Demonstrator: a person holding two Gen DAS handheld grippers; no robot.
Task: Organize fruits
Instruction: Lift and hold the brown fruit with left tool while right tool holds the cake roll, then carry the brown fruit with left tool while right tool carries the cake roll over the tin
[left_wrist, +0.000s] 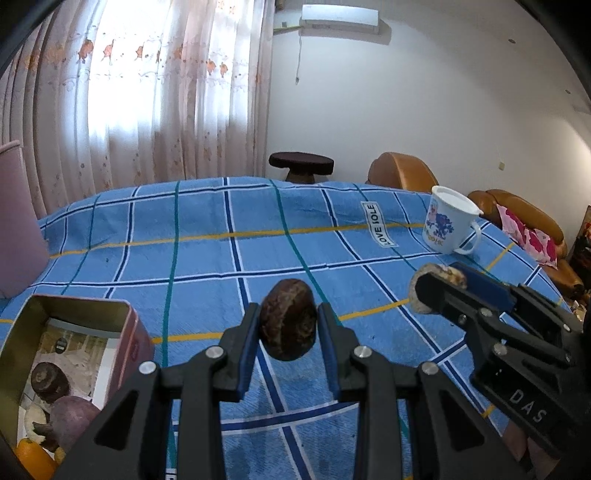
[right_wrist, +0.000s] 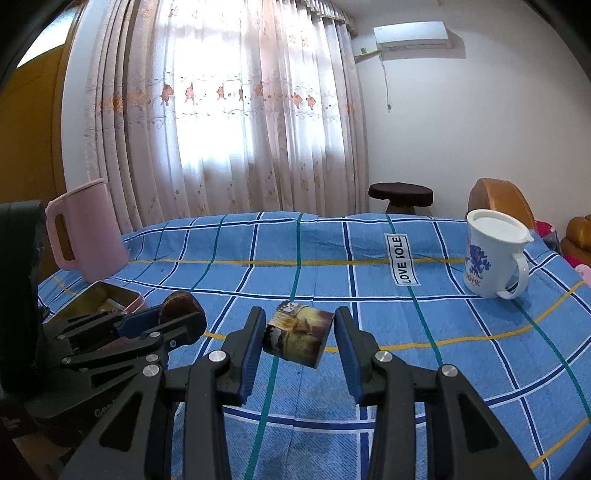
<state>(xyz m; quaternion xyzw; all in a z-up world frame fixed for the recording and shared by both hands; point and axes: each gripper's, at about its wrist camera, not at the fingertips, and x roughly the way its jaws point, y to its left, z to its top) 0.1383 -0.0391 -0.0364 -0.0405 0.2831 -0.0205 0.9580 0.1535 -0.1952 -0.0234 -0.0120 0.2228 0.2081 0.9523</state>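
My left gripper (left_wrist: 288, 325) is shut on a dark brown round fruit (left_wrist: 288, 319) and holds it above the blue checked tablecloth (left_wrist: 221, 258). It also shows at the left of the right wrist view (right_wrist: 181, 317). My right gripper (right_wrist: 299, 332) is shut on a brownish-yellow chunk of fruit (right_wrist: 299, 334), also held above the cloth; it also shows in the left wrist view (left_wrist: 439, 288). An open pink tin (left_wrist: 55, 354) at the lower left holds several fruits, among them a purple one (left_wrist: 72, 417) and an orange one (left_wrist: 33, 458).
A white mug (right_wrist: 493, 258) with a blue print and a lid stands at the right of the table. A pink jug (right_wrist: 85, 240) stands at the back left behind the tin (right_wrist: 107, 299). A dark stool (right_wrist: 400, 195) and orange sofa (left_wrist: 517, 214) lie beyond the table.
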